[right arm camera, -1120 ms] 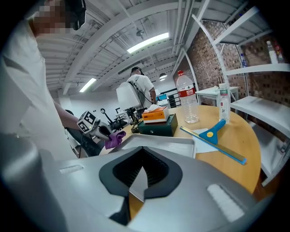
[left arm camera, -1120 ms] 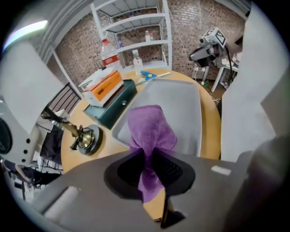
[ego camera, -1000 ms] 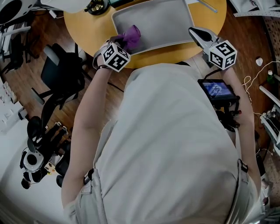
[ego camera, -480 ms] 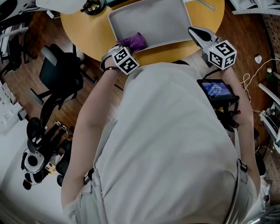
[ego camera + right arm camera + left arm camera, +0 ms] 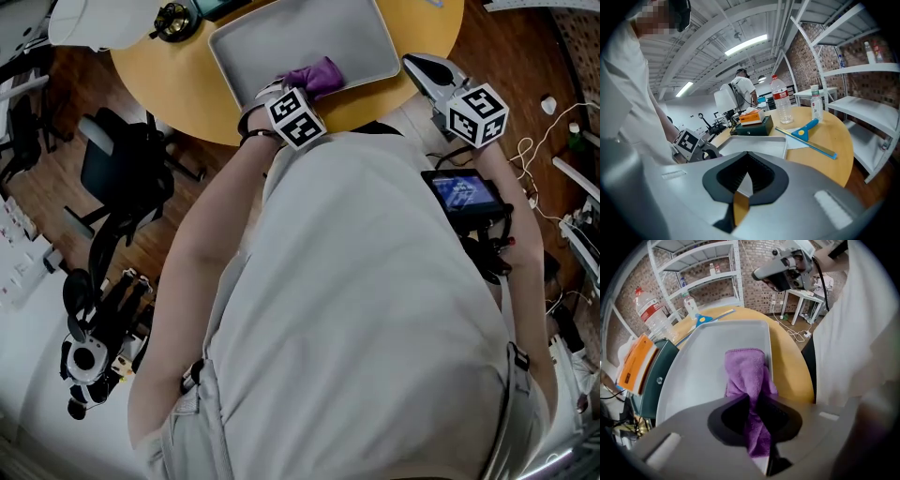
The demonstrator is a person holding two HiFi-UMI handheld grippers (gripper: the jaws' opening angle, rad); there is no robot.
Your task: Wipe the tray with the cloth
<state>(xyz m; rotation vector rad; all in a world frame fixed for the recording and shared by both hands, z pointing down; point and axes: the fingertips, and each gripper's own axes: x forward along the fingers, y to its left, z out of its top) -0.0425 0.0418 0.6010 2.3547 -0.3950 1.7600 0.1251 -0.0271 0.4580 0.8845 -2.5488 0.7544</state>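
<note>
A grey tray (image 5: 300, 37) lies on the round yellow table (image 5: 178, 84). My left gripper (image 5: 298, 86) points steeply down and is shut on a purple cloth (image 5: 317, 75), which rests on the tray floor by its near edge, right of the middle. In the left gripper view the cloth (image 5: 746, 371) hangs bunched between the jaws and spreads forward over the tray (image 5: 703, 357). My right gripper (image 5: 417, 67) is held off the tray's near right corner with its jaws together and nothing in them. From the right gripper (image 5: 743, 187), the tray (image 5: 754, 145) shows ahead.
Past the tray on the table are a blue squeegee (image 5: 806, 131), a water bottle (image 5: 780, 105) and a green box with an orange box (image 5: 752, 123) on it. White shelves (image 5: 862, 70) stand at the right. A black office chair (image 5: 122, 159) stands left of the table.
My left gripper has dragged the cloth to the right along the tray's near edge, from the near left corner to right of the middle. The right gripper has barely shifted.
</note>
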